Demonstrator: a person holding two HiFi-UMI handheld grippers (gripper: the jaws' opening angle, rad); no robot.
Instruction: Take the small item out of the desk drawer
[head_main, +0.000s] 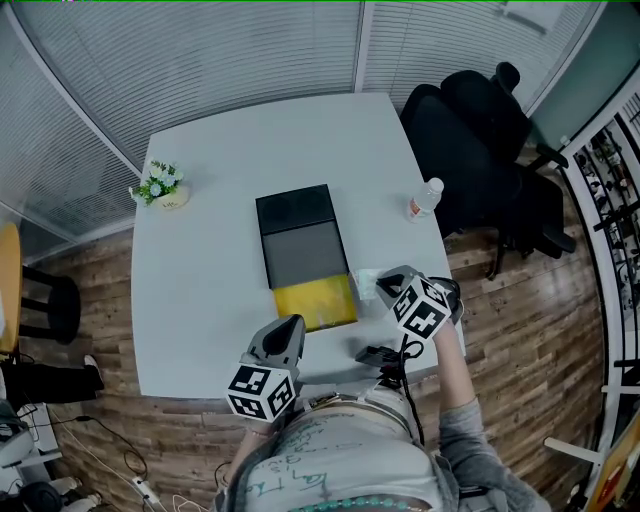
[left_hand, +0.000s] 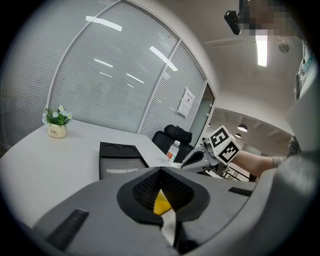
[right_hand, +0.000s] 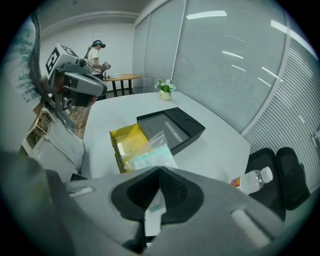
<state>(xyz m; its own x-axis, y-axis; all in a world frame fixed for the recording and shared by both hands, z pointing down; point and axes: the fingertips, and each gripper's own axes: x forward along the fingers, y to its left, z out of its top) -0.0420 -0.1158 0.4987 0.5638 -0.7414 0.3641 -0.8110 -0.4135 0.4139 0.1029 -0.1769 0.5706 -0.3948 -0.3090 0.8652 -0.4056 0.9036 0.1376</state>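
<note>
Just beside the open drawer (head_main: 315, 303), above the bench (head_main: 200, 300): right tool (head_main: 383, 289) clamped on the bag's (right_hand: 150, 154) film edge; bag looks light, limp and slippery, so pinch film, not contents; left tool (head_main: 290, 326) closed by the drawer front, seemingly empty.

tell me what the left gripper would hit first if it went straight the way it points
Most likely the open yellow drawer, which lies just ahead of the left gripper in the head view; depth is hard to judge.

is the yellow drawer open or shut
Open: the yellow drawer juts out of the black box at its near end, its inside showing.
</note>
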